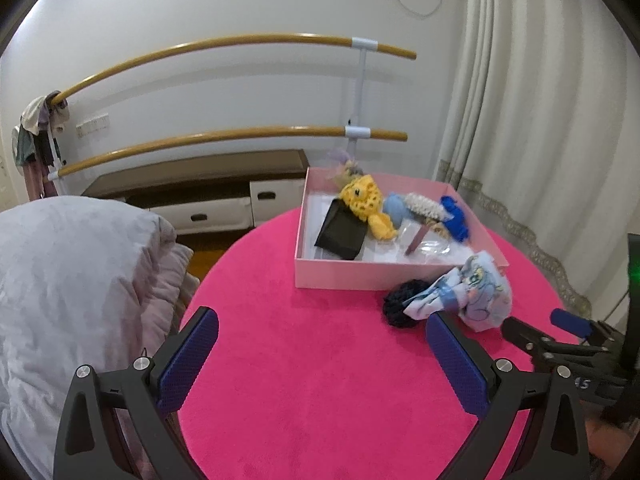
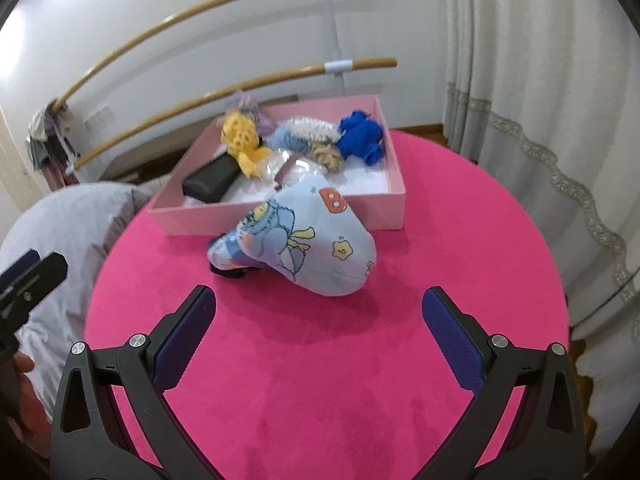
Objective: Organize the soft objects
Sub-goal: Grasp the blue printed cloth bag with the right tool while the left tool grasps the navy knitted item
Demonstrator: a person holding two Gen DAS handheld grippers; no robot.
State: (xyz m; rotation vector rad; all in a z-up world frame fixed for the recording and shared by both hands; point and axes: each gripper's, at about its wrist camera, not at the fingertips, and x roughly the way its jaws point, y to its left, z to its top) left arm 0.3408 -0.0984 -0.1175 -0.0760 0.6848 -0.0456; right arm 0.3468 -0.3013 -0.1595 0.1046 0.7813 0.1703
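Observation:
A pale blue cartoon-print sock [image 2: 304, 240] [image 1: 472, 294] lies on the round pink table [image 2: 320, 380], just in front of the pink box [image 2: 384, 204] [image 1: 340, 276]. A dark knitted piece [image 1: 398, 308] [image 2: 230, 272] sits against the sock's left side. Inside the box lie a yellow knitted toy [image 2: 242, 142] [image 1: 366, 200], a black pouch [image 2: 210, 182] [image 1: 340, 234], a blue yarn item [image 2: 362, 136] [image 1: 456, 216] and other soft pieces. My right gripper [image 2: 319, 308] is open, short of the sock. My left gripper [image 1: 322, 332] is open over bare table, left of the sock.
A grey quilt [image 1: 68, 280] bulges at the table's left edge. Behind the box stand two wooden rails [image 1: 240, 136] and a low bench with drawers [image 1: 208, 184]. White curtains [image 1: 540, 120] hang on the right. The right gripper's tip [image 1: 568, 322] shows in the left wrist view.

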